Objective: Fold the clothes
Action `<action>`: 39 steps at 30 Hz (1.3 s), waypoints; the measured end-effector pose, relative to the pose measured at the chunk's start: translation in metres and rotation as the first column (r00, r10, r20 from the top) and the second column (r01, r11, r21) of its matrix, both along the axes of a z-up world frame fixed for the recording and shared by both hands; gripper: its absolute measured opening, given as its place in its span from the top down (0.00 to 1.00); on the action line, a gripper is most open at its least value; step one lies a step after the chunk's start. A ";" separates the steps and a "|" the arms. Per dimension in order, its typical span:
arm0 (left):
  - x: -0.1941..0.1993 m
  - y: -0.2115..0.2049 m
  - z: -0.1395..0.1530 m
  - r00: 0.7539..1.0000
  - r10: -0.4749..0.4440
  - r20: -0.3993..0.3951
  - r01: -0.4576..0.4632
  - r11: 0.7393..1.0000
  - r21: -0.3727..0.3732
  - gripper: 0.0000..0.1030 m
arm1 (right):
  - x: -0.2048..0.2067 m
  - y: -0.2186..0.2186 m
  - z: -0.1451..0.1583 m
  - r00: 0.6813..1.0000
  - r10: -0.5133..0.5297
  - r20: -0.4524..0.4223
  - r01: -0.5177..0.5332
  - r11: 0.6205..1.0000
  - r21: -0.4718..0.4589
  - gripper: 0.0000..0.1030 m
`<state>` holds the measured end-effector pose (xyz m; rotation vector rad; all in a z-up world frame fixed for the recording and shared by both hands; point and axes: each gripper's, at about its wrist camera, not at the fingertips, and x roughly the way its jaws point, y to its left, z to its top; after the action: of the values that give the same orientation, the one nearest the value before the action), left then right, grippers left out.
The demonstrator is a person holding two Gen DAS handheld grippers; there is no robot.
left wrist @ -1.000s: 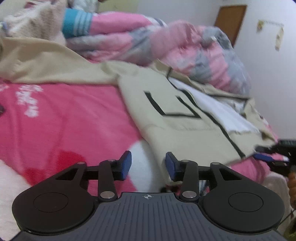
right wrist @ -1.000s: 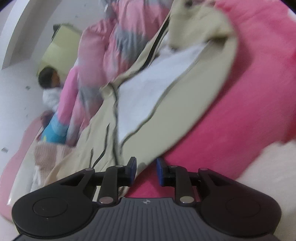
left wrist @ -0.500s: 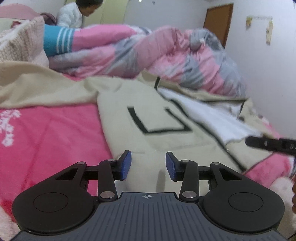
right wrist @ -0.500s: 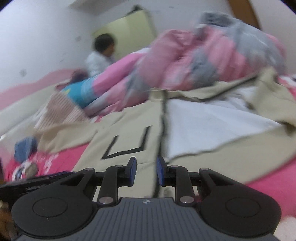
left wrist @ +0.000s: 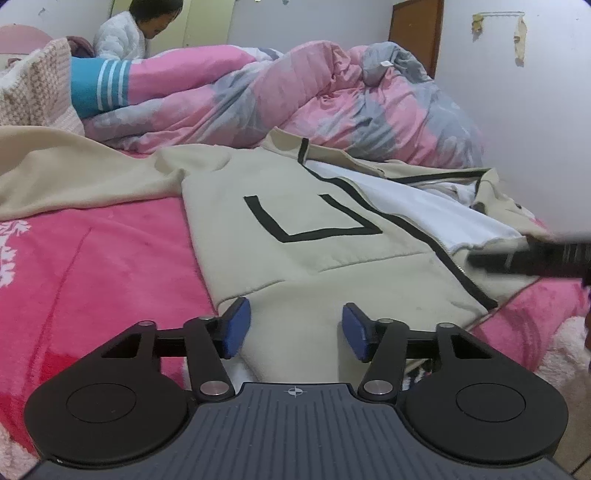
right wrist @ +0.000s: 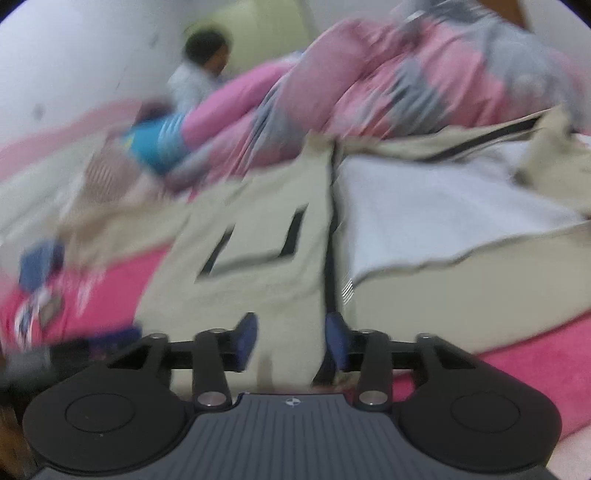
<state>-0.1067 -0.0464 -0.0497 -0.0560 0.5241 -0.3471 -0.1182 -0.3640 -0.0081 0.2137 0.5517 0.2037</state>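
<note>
A beige fleece jacket [left wrist: 314,240] with black trim and a white lining [left wrist: 436,210] lies open on the pink bed cover [left wrist: 103,266]. My left gripper [left wrist: 295,330] is open, and its blue pads [left wrist: 236,328] straddle the jacket's lower left hem without closing on it. My right gripper [right wrist: 291,341] is also open, low over the hem beside the black zip line [right wrist: 330,258]; that view is motion-blurred. In the left wrist view the right gripper [left wrist: 535,258] shows as a dark bar at the right edge, over the jacket's right panel.
A rumpled pink and grey quilt [left wrist: 295,99] is heaped behind the jacket. A person in a white top [left wrist: 125,37] sits at the far left by a cupboard. A knitted blanket [left wrist: 37,92] lies at the left. Wall and brown door [left wrist: 413,33] stand to the right.
Both grippers have opened wider. The left one has moved right, from the bed cover onto the jacket's hem. The right one has swung round to face the jacket front.
</note>
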 end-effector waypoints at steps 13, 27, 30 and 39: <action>0.003 0.002 0.003 1.000 -0.010 -0.026 0.009 0.998 -0.054 0.30 | 0.036 -0.012 -0.026 0.957 -0.280 -0.079 0.255 0.937 -0.239 0.00; 0.004 0.005 0.005 0.999 -0.022 -0.045 0.018 0.996 -0.091 0.23 | 0.042 -0.015 -0.020 0.945 -0.296 -0.139 0.262 0.940 -0.219 0.00; 0.004 0.005 0.005 0.999 -0.022 -0.047 0.018 0.996 -0.091 0.23 | 0.046 -0.014 -0.017 0.939 -0.303 -0.163 0.262 0.937 -0.232 0.00; 0.007 0.010 0.024 0.999 -0.011 -0.032 0.007 0.993 -0.115 0.22 | 0.047 -0.017 -0.014 0.942 -0.280 -0.187 0.233 0.943 -0.237 0.00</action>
<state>-0.0999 -0.0365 -0.0262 -0.1706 0.5365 -0.3852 -0.0711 -0.3809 -0.0216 0.0997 0.7530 -0.1369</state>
